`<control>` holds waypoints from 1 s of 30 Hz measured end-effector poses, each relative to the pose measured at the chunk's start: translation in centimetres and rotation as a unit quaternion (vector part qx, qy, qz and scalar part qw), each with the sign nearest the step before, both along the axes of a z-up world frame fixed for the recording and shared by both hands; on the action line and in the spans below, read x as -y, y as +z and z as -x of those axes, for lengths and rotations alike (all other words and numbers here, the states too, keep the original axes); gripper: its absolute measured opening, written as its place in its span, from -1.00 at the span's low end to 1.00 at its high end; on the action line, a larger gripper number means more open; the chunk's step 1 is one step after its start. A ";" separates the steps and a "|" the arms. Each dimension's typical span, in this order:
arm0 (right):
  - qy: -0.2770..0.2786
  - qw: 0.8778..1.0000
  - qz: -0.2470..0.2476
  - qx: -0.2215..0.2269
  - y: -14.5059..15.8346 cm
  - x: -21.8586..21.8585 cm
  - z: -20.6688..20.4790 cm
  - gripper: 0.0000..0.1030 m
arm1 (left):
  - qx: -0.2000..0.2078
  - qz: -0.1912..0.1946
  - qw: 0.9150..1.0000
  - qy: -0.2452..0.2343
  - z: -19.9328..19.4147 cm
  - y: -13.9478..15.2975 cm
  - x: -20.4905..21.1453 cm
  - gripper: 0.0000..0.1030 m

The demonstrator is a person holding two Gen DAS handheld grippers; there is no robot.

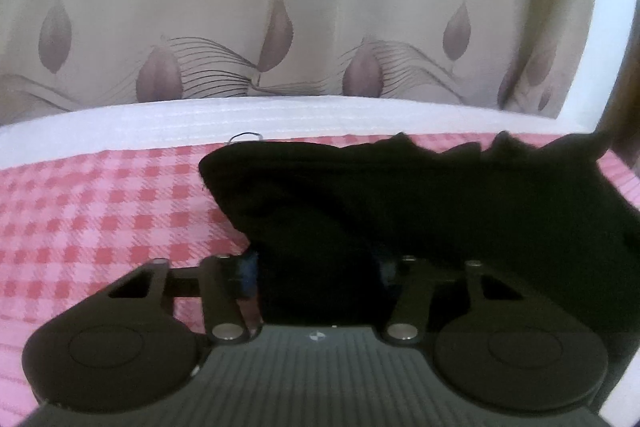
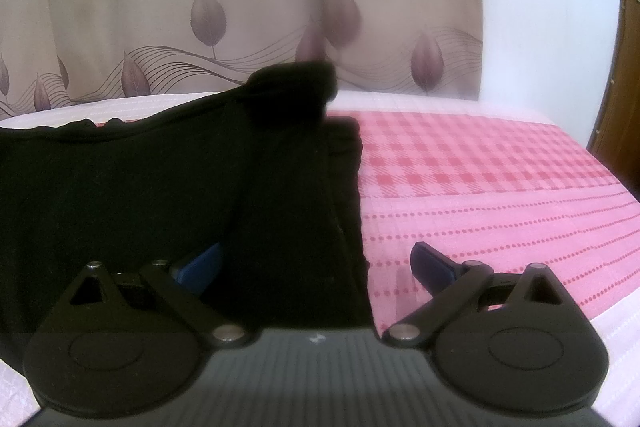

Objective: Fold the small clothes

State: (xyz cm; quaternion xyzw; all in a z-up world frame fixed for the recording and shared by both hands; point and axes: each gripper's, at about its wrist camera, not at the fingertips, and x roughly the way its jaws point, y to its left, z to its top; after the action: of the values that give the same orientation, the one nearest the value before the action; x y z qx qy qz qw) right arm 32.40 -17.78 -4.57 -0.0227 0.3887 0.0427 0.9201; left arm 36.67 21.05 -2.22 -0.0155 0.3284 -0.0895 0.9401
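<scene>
A black garment (image 1: 420,195) lies on the pink checked bedcover (image 1: 100,211), reaching toward its far edge. The left gripper (image 1: 316,273) has a fold of it between its half-closed fingers; whether they pinch is unclear. The right gripper (image 2: 316,263) gapes wide over the garment's right edge.

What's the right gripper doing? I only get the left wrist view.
Observer: The right gripper is wide open and grips nothing.
Operator: Where is it relative to the cloth?
Observer: It straddles the black garment at its right edge: one finger is over the cloth, the other over the bare pink sheet.
Operator: Anything to the right of the garment?
Observer: Only the sheet, checked further back and with dotted stripes nearer the gripper.
</scene>
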 end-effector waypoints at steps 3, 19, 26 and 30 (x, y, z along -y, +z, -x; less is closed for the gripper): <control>0.000 1.000 0.000 0.000 0.0 0.0 0.0 0.97 | -0.007 0.038 0.999 0.001 -0.1 0.1 -0.5 -0.42; -0.001 1.000 0.000 0.001 0.1 -0.2 0.2 0.97 | -0.061 0.054 0.994 -0.077 -1.7 0.2 -1.1 0.70; -0.001 1.000 -0.002 0.002 0.2 -0.2 0.2 0.97 | -0.051 0.126 0.991 0.010 -2.1 0.0 -1.3 -0.51; 0.000 1.000 -0.012 0.002 0.2 0.0 0.2 0.97 | -0.057 0.175 0.981 0.067 -1.8 1.7 -1.0 -0.54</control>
State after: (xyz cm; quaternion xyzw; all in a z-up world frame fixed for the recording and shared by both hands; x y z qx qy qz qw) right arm 32.19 -17.78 -4.32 -0.0119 0.3861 0.0469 0.9212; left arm 38.42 22.01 -0.47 -0.2068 0.3590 -0.0808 0.9065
